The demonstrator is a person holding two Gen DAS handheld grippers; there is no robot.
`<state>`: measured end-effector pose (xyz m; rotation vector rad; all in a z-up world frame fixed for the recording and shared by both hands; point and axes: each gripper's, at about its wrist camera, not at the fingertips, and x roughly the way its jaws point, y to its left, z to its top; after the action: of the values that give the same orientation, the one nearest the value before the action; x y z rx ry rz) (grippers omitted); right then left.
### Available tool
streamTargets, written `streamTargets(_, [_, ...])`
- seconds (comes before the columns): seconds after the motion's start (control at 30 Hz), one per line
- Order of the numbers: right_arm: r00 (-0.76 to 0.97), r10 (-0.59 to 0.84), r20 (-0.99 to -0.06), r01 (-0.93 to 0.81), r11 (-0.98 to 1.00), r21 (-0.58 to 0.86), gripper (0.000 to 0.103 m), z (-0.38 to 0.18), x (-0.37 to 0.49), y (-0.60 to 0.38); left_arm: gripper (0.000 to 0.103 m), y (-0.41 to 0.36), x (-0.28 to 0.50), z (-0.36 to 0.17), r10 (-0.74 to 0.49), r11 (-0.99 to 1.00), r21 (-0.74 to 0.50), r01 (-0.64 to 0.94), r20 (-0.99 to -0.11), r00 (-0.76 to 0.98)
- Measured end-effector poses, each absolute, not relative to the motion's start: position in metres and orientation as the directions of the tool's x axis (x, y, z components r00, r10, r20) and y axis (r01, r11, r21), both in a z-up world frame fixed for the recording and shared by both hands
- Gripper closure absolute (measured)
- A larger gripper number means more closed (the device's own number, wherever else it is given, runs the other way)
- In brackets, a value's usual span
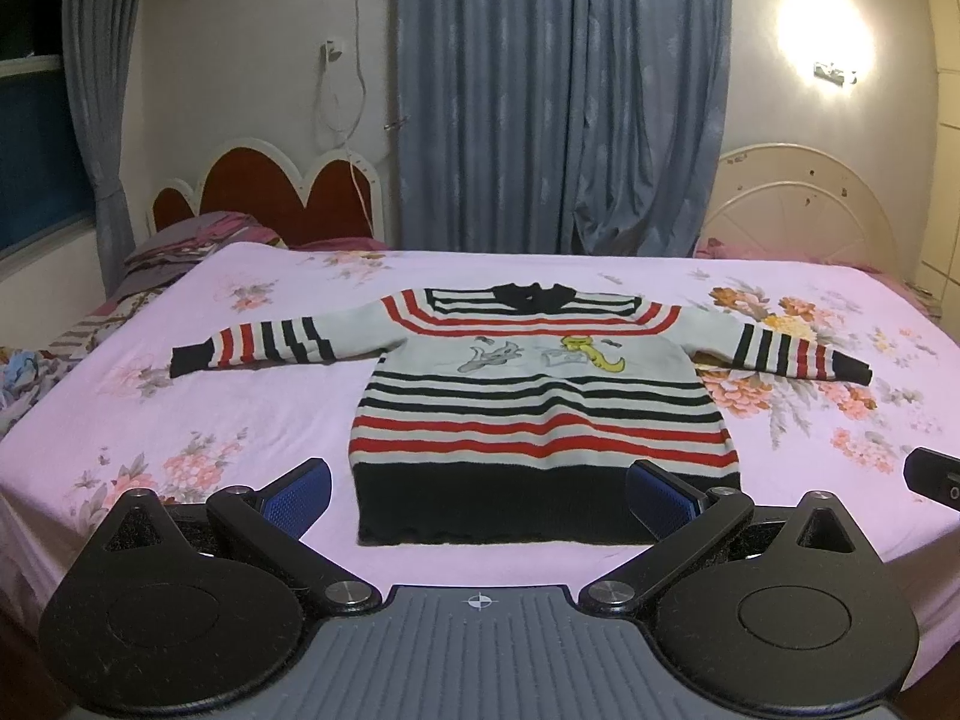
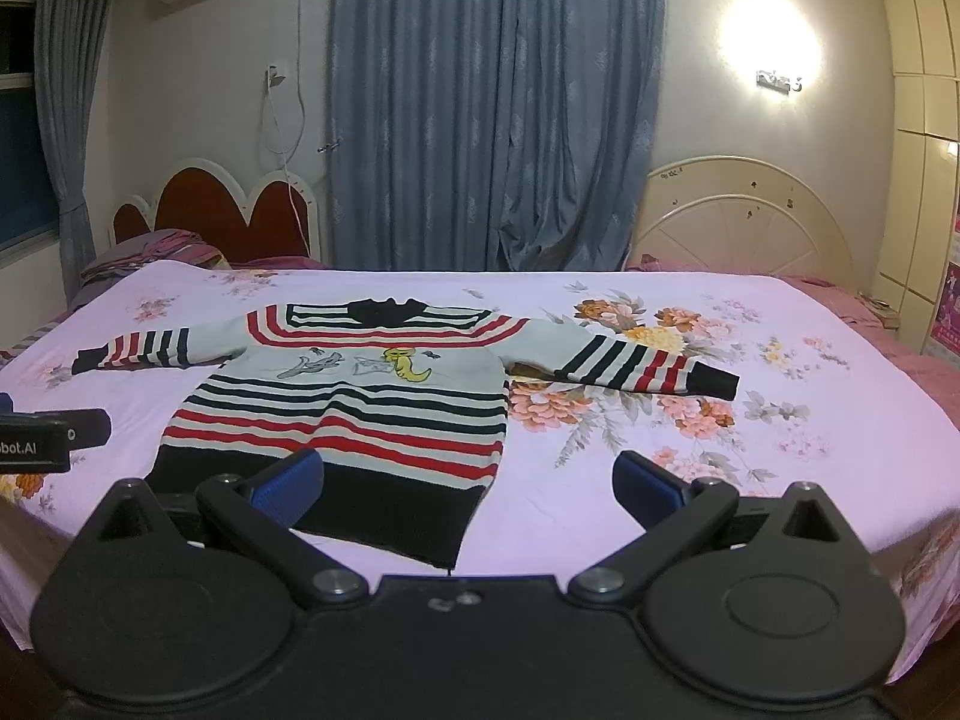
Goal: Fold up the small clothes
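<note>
Hovering at the near edge of the bed, both tools wait w/ nothing in them. Left gripper (image 1: pixel 478 498) has its blue pads spread wide, sitting just short of the sweater's (image 1: pixel 540 408) dark hem, pretty much centred on it — prob. lined up to survey the whole garment before committing. Right gripper (image 2: pixel 468 489) also splayed apart, empty, offset toward the sweater's right hem corner; its left pad (image 2: pixel 288 483) overlaps the hem in view, contact can't be judged.

Sweater itself: flat, face up on the pink floral sheet (image 1: pixel 270 360), collar away from us, hem toward us, both sleeves stretched straight out sideways. That spread layout reads as deliberate: no wrinkles to fight, sleeves free to fold inward first. No fold made yet, so task looks at its very start.

Beyond the sweater, headboards (image 1: pixel 264 192) and blue curtains (image 1: pixel 558 96) against the far wall.
</note>
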<state>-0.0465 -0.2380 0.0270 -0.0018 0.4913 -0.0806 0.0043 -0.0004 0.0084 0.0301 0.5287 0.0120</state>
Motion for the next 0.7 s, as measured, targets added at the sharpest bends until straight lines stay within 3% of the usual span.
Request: streamTargets(0.7, [0.879,-0.082,-0.469,0.076,0.997,-0.031,0.001,0.027,-0.0461,-0.2289,0.0,0.006,0.0013,0.0053,0.02,0.999,0.032,-0.004,-0.506,0.862])
